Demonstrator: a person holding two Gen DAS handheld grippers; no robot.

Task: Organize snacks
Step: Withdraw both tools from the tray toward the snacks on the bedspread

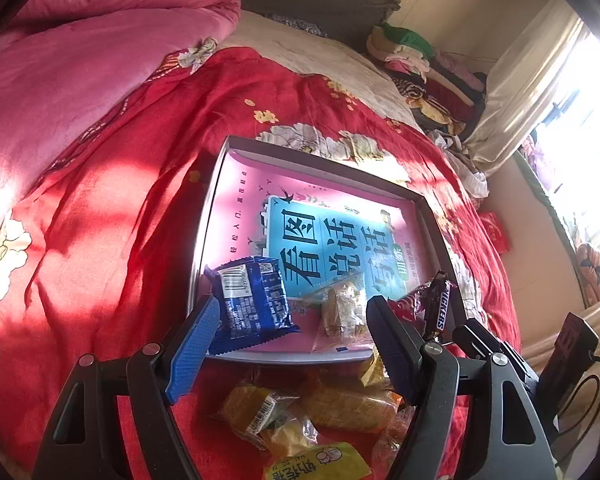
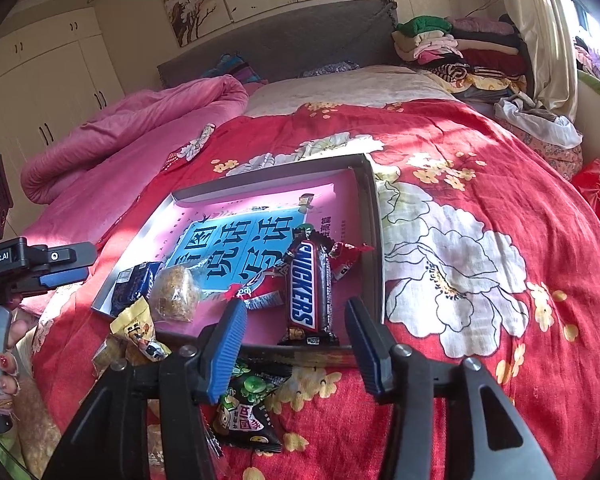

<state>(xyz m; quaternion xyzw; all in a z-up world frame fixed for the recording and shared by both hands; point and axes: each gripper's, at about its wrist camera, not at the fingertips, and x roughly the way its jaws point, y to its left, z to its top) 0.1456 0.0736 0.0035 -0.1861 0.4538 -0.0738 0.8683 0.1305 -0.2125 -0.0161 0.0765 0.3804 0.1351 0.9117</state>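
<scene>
Red floral bedding [image 2: 480, 184] covers the bed, with a rumpled pink quilt [image 2: 140, 128] on the far left and folded clothes [image 2: 460, 52] stacked by the grey headboard [image 2: 284, 36]; sunlight falls across the cloth from a window on the right. On the bedding lies a shallow grey box lid [image 2: 370, 208] used as a tray, lined with a pink and blue printed sheet [image 1: 332, 244]; inside it lie a blue biscuit packet [image 1: 256, 304], a clear-wrapped round cake [image 2: 176, 292], a red-wrapped sweet [image 2: 346, 258] and a Snickers bar [image 2: 308, 292], the bar resting near the tray's front edge. Outside the tray, on the near side, lie several yellow-wrapped cakes [image 1: 340, 404], a yellow snack packet [image 2: 138, 326] and a dark packet with green cartoon print [image 2: 246, 408]. The left gripper [image 1: 296, 344] hangs over the tray's near rim with its jaws spread apart and nothing between the pads; the blue biscuit packet lies just beyond its left finger [image 1: 192, 352]. The right gripper [image 2: 296, 344] has its jaws released, gaping either side of the Snickers bar's near end without pressing on it. A hand [image 2: 8, 344] with painted nails shows at the left edge of the right wrist view.
</scene>
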